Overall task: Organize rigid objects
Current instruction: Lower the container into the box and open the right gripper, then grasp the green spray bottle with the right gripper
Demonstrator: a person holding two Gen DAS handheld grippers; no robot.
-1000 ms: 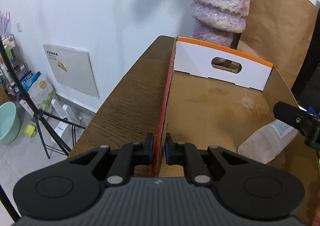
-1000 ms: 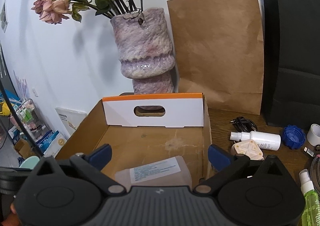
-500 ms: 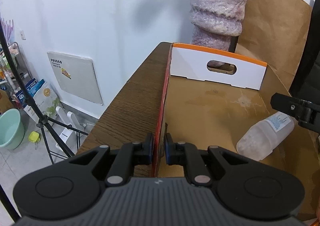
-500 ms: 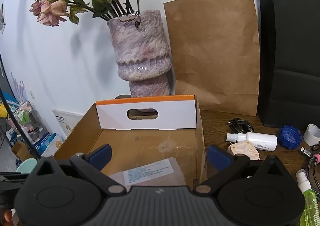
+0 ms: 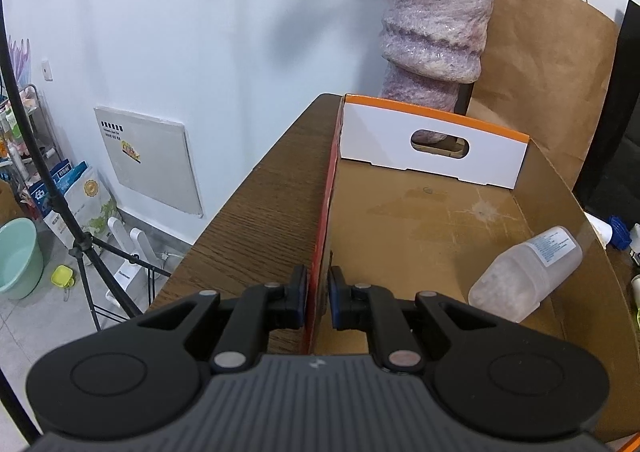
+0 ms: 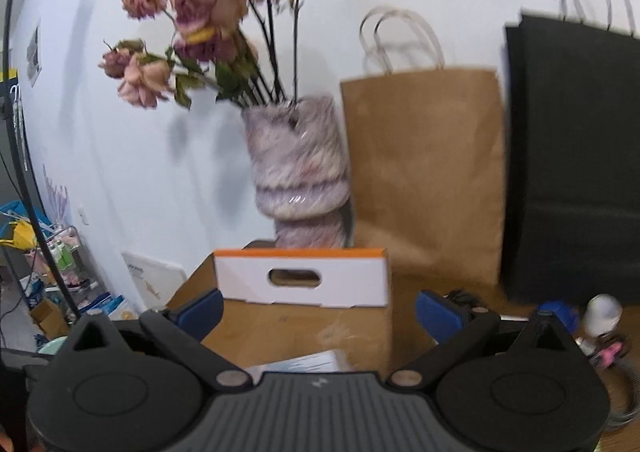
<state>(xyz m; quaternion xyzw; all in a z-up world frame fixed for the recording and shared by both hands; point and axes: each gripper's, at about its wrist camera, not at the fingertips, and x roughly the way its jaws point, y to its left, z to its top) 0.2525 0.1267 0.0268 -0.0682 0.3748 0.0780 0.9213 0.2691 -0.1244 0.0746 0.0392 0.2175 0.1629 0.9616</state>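
My left gripper (image 5: 318,302) is shut on the left wall of an open cardboard box (image 5: 420,236), one pad on each side of its red-orange edge. A frosted plastic bottle (image 5: 528,272) with a white label lies tilted inside the box against the right wall. In the right wrist view my right gripper (image 6: 318,310) stands open and empty above the box (image 6: 304,326), with the bottle's label (image 6: 308,362) just showing below it. A blue cap (image 6: 558,312) and a white object (image 6: 602,312) lie on the table to the right, blurred.
The box sits on a dark wooden table (image 5: 260,219) whose left edge drops to the floor. A purple vase (image 6: 298,171) with dried flowers, a brown paper bag (image 6: 424,179) and a black bag (image 6: 572,155) stand behind the box. A tripod (image 5: 72,236) stands on the floor.
My right gripper has risen and tilted up, and it no longer shows in the left wrist view. The left gripper keeps its hold on the box wall. The bottle lies still.
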